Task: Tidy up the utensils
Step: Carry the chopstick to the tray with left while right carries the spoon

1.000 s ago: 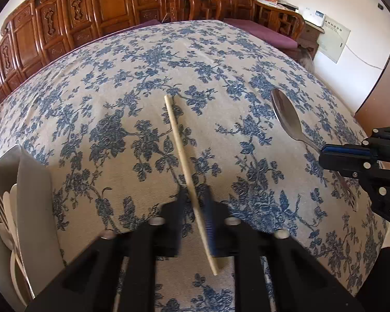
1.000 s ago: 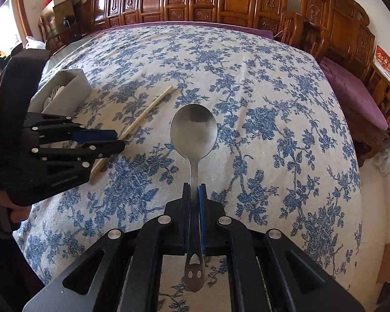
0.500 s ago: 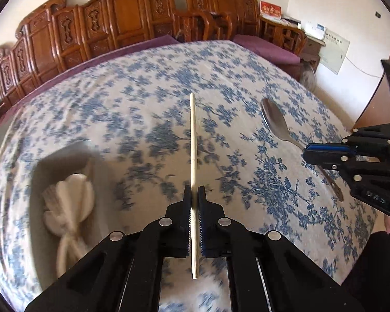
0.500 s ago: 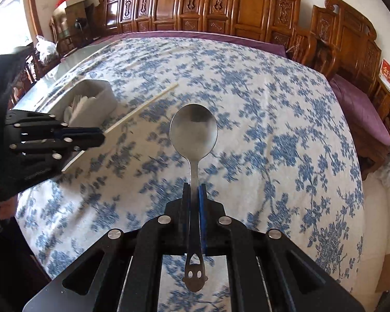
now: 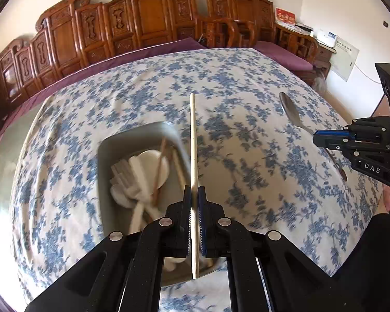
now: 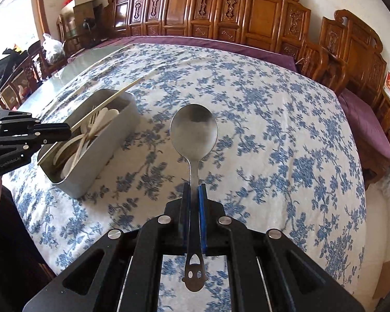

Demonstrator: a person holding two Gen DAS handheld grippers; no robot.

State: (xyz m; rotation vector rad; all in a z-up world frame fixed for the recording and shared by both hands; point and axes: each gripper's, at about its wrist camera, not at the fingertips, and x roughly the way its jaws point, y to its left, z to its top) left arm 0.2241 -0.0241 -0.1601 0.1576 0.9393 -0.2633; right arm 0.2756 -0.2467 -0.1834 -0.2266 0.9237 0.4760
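My left gripper [image 5: 194, 195] is shut on a pale wooden chopstick [image 5: 193, 140] and holds it in the air over the right side of a grey utensil box [image 5: 132, 135]. The box holds white plastic spoons, forks and other chopsticks. In the right wrist view the box [image 6: 109, 140] stands at the left, with the left gripper [image 6: 67, 130] and chopstick [image 6: 106, 98] above it. My right gripper [image 6: 194, 189] is shut on a metal spoon [image 6: 193, 132], held level above the table. The spoon also shows in the left wrist view [image 5: 290, 109], held by the right gripper [image 5: 318, 136].
The table carries a white cloth with blue flowers [image 6: 260, 130]. Carved wooden chairs [image 6: 221, 5] line its far side, with a purple cushion [image 6: 364, 122] at the right. The table's near edge drops off at the lower left [image 6: 39, 234].
My left gripper has closed on the chopstick, lifted it off the cloth and carried it left over the utensil box. My right gripper has raised the spoon higher above the table.
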